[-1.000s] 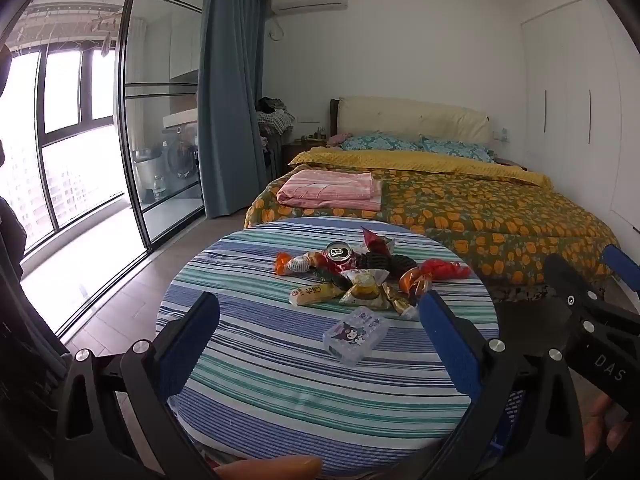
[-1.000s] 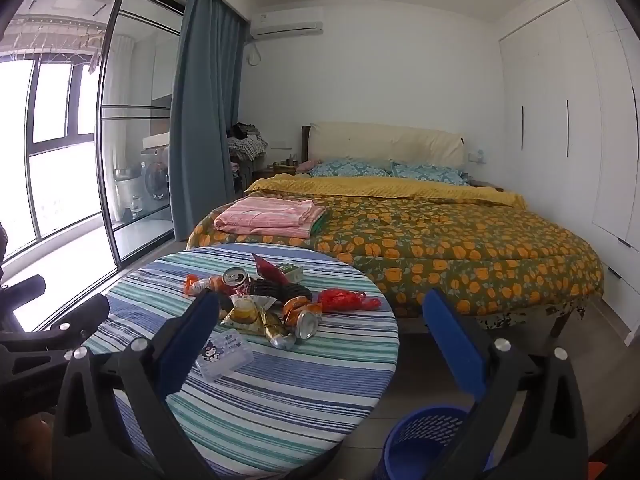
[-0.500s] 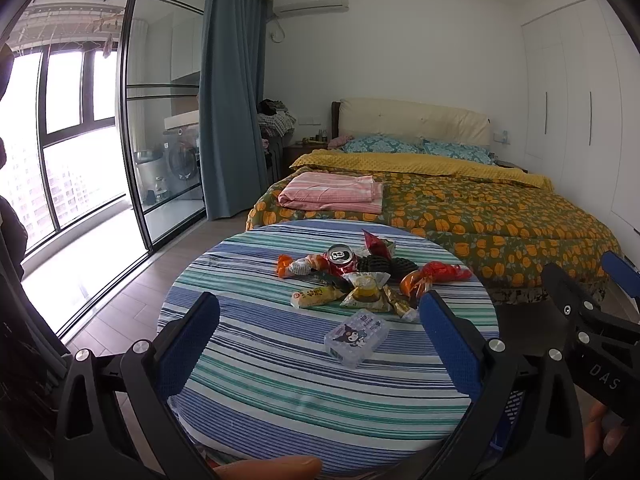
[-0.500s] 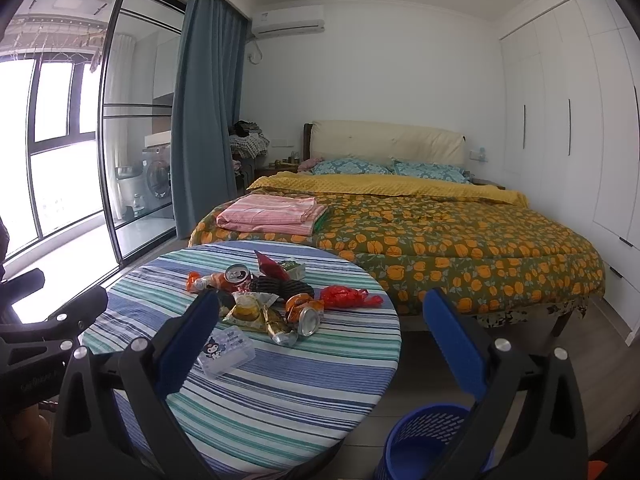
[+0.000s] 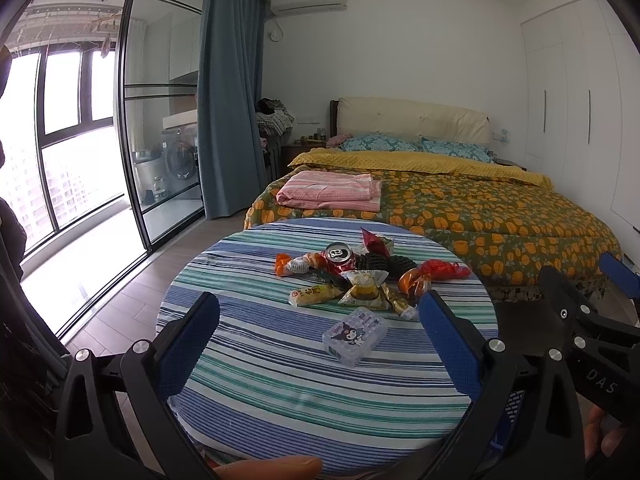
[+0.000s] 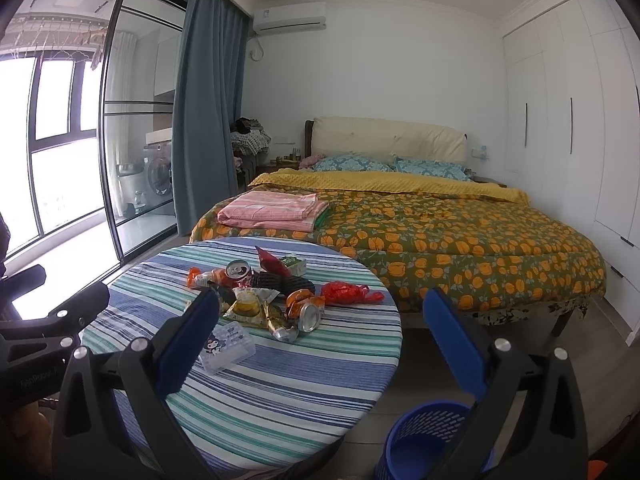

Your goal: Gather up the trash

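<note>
A pile of trash [image 5: 360, 276] lies near the far side of a round table with a striped cloth [image 5: 280, 380]: a red soda can [image 5: 339, 258], snack wrappers and a red bag [image 5: 442, 269]. A clear plastic box with a cartoon sticker [image 5: 355, 335] sits nearer me. In the right wrist view the pile [image 6: 272, 292] includes a crushed can [image 6: 310, 316], and a blue mesh bin [image 6: 424, 436] stands on the floor right of the table. My left gripper [image 5: 316, 344] and right gripper [image 6: 320, 340] are both open and empty, held short of the pile.
A round bed with an orange-patterned quilt [image 5: 480, 216] stands behind the table, with a folded pink blanket [image 5: 332, 192] on it. Glass sliding doors [image 5: 132, 140] and a blue curtain [image 5: 228, 112] are on the left. White wardrobes [image 6: 580, 140] line the right wall.
Both views have shifted very slightly; the table and trash sit a touch lower and nearer in the frames. Both grippers stay open and nothing on the table has moved.
</note>
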Tool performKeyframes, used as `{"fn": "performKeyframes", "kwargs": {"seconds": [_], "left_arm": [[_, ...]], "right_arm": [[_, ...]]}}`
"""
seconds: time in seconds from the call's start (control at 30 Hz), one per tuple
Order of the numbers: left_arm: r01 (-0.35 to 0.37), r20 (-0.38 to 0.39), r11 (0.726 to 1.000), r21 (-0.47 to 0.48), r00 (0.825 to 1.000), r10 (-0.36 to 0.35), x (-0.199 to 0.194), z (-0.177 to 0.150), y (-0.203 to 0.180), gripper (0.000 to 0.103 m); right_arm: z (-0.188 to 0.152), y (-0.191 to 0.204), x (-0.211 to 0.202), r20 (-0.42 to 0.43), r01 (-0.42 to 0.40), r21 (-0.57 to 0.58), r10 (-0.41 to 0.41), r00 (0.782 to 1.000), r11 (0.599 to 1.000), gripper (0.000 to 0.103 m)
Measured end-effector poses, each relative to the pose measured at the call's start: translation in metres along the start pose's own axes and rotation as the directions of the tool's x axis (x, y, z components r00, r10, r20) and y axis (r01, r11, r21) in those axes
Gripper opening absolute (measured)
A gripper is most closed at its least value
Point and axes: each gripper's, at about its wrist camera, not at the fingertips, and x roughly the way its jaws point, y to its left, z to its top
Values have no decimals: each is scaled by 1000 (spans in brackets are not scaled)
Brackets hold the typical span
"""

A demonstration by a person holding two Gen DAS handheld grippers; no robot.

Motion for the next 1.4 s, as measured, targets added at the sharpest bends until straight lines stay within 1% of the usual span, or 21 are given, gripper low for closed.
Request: {"fn": "performKeyframes", "kwargs": {"seconds": [1.4], "left_arm": [[-2,-1,1000,1,1000,2,0,0,-1,99]], "right_arm": [[-5,-1,1,-10,-8,-3,8,1000,1000,99]]}}
